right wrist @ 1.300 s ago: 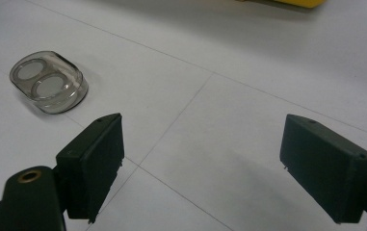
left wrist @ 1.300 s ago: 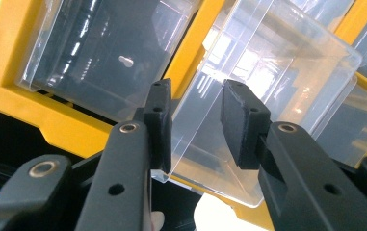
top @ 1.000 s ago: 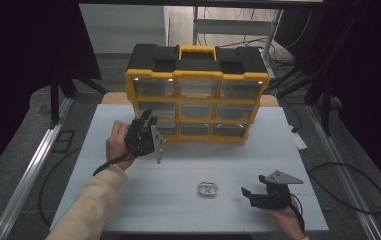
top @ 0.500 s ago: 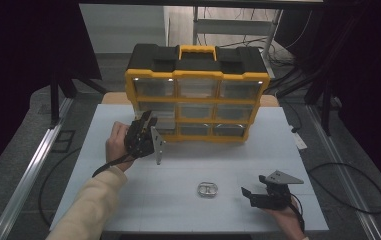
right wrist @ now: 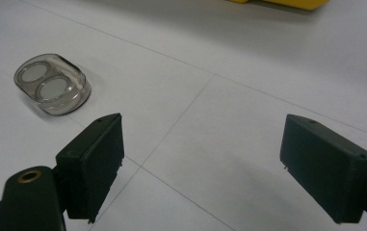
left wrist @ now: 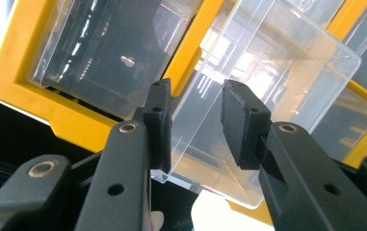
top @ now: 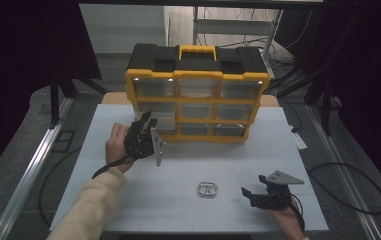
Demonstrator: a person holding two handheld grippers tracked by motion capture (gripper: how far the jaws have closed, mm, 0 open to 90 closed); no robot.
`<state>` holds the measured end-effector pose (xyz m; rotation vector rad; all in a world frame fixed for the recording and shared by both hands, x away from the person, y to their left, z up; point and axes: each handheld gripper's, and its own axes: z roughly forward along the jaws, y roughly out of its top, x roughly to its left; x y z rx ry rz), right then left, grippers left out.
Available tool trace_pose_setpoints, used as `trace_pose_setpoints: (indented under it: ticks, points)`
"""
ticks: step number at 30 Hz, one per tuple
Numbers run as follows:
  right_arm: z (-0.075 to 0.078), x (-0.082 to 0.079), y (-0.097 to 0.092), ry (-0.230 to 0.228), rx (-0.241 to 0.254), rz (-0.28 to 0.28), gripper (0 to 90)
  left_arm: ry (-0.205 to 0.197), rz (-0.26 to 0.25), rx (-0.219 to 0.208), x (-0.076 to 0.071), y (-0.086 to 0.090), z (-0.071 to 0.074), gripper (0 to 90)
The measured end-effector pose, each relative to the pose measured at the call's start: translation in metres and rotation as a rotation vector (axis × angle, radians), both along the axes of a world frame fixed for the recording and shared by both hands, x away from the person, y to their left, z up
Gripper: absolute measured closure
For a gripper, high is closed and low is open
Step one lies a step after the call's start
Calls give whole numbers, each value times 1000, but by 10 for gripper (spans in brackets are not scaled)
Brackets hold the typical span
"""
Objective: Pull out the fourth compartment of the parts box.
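Left tongs [left wrist: 193,120] grip a clear drawer's [left wrist: 268,91] front wall, drawer pulled out from the organizer [top: 197,80]. Right tongs [right wrist: 203,166] gape open over bare desk [right wrist: 268,72].

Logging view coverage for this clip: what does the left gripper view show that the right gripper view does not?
Left gripper view: the left gripper with its jaws around the edge of a clear drawer pulled partway out of the yellow organizer.

Right gripper view: the right gripper, jaws wide open above the white table, and a small clear case lying ahead.

Both: a part of the organizer's yellow frame.
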<state>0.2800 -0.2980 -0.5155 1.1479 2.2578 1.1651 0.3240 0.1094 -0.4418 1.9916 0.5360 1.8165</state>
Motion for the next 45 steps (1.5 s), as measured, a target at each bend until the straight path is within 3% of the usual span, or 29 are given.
trace_pose_setpoints:
  ticks: [45]
  points:
    - [0,0,1,0,-6,-2,164,-4,-42,-5,-20,4,-2,651]
